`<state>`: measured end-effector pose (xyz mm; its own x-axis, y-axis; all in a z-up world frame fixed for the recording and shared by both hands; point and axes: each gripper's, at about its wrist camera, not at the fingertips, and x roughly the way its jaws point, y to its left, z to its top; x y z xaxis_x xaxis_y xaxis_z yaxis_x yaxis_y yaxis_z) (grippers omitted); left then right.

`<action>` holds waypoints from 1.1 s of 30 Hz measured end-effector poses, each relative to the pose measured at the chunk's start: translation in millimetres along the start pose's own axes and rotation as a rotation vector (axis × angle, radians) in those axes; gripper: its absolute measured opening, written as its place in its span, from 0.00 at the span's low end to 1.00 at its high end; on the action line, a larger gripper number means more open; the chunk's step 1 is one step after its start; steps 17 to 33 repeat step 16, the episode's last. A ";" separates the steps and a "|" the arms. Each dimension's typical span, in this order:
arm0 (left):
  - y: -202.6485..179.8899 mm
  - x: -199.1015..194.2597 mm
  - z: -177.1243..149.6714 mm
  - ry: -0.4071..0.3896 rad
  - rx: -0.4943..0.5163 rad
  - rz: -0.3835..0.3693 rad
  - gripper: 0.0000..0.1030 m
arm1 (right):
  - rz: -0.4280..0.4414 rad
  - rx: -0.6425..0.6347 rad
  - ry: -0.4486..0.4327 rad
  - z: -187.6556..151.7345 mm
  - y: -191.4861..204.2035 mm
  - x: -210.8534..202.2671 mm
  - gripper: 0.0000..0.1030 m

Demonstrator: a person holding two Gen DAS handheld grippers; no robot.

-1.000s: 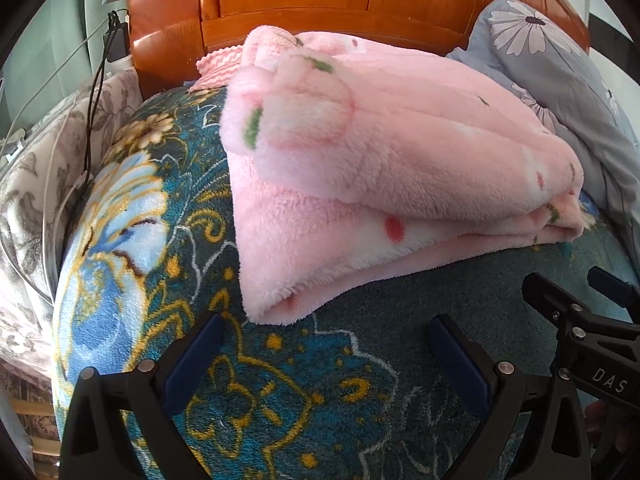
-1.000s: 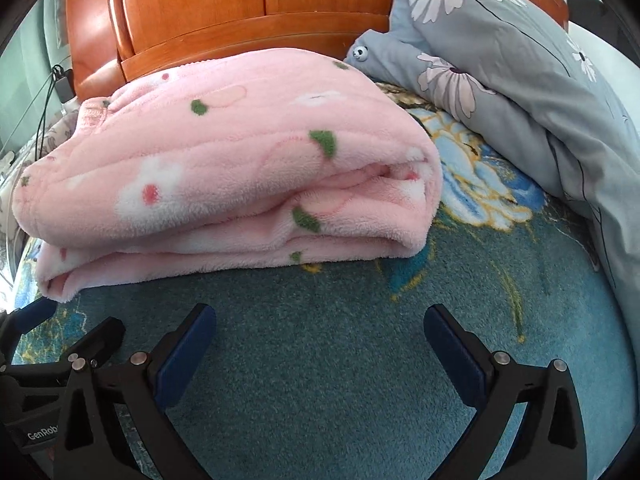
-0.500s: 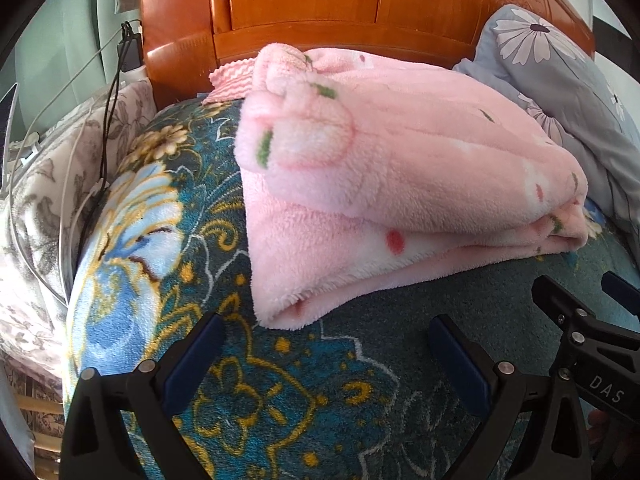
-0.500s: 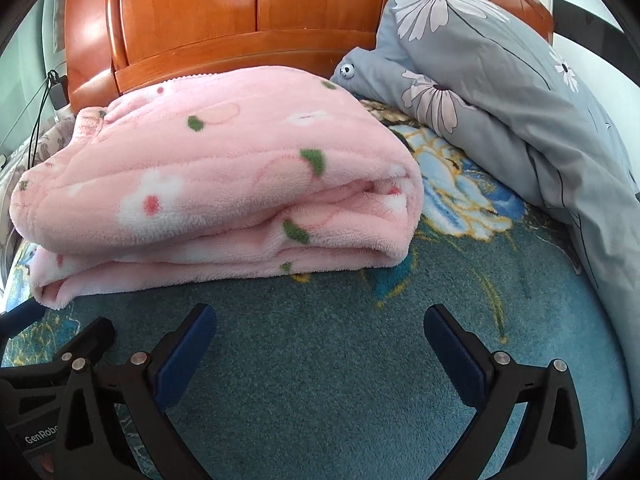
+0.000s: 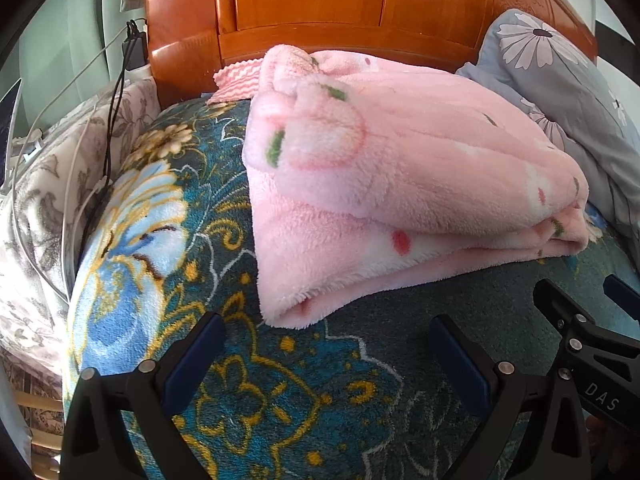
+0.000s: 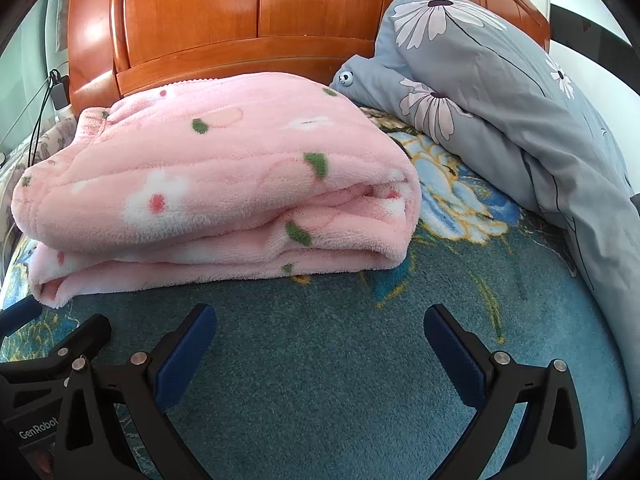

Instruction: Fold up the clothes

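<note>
A pink fleece garment (image 5: 400, 184) with flower and leaf prints lies folded in a thick stack on the teal floral bed cover (image 5: 288, 392). In the right wrist view the same pink fleece garment (image 6: 216, 184) fills the middle, its rounded fold facing right. My left gripper (image 5: 326, 344) stands open just in front of the stack's near left corner, holding nothing. My right gripper (image 6: 320, 332) is open too, a short way in front of the stack over bare cover. The right gripper (image 5: 588, 320) shows at the left view's right edge; the left gripper (image 6: 56, 340) shows at the right view's lower left.
An orange wooden headboard (image 6: 248, 20) stands behind the stack. A grey flower-print pillow and quilt (image 6: 500, 92) lie along the right. Cables and a charger (image 5: 132, 48) hang at the left over a grey patterned sheet (image 5: 44, 200), where the bed drops off.
Both grippers have drawn back a little from the folded garment and drifted left, so the stack sits further right and further off in both views. Their jaws stay open and empty.
</note>
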<state>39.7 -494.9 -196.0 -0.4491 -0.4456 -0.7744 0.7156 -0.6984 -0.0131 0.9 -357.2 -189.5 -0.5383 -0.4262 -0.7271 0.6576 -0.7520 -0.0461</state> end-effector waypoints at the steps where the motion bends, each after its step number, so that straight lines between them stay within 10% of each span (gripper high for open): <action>1: 0.4 0.3 -0.1 0.000 -0.001 0.000 1.00 | -0.001 0.000 0.000 0.0 0.0 0.2 1.00; 33: 1.1 0.6 1.7 -0.005 -0.008 -0.007 1.00 | -0.010 -0.004 0.000 -0.5 1.6 -0.6 1.00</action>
